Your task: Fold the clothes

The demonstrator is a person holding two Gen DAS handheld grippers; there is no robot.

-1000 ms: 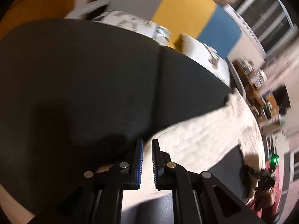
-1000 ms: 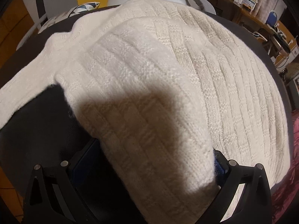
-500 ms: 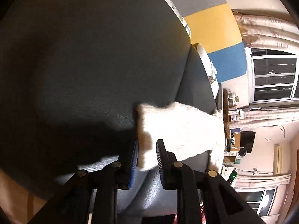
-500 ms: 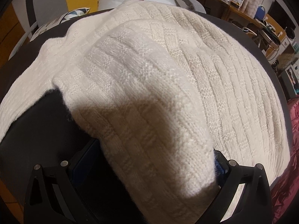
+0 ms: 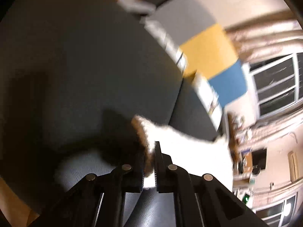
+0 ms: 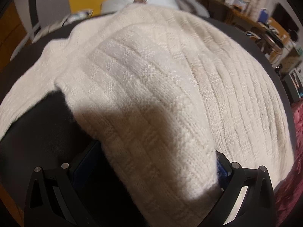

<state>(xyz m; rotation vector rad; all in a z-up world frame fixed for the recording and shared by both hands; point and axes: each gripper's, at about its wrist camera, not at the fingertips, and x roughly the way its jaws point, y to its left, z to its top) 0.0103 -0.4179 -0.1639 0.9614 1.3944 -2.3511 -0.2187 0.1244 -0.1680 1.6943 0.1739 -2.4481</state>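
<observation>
Sweater (image 6: 189,79) (cream knit) covers the dark bench (image 5: 79,71): left gripper (image 5: 149,162) jaws clamped on its cuff, right gripper (image 6: 157,172) jaws spread wide, folded fabric lying between them.

right gripper (image 6: 151,172) jaws spread wide, folded sleeve (image 6: 151,113) lying between them; cream knit sweater (image 6: 236,94) spread flat on dark table (image 6: 37,132) | cluttered desk (image 6: 265,32) far right

Dark table (image 5: 79,71) lies bare leftward — sweater (image 6: 217,87) blankets the rest.
</observation>
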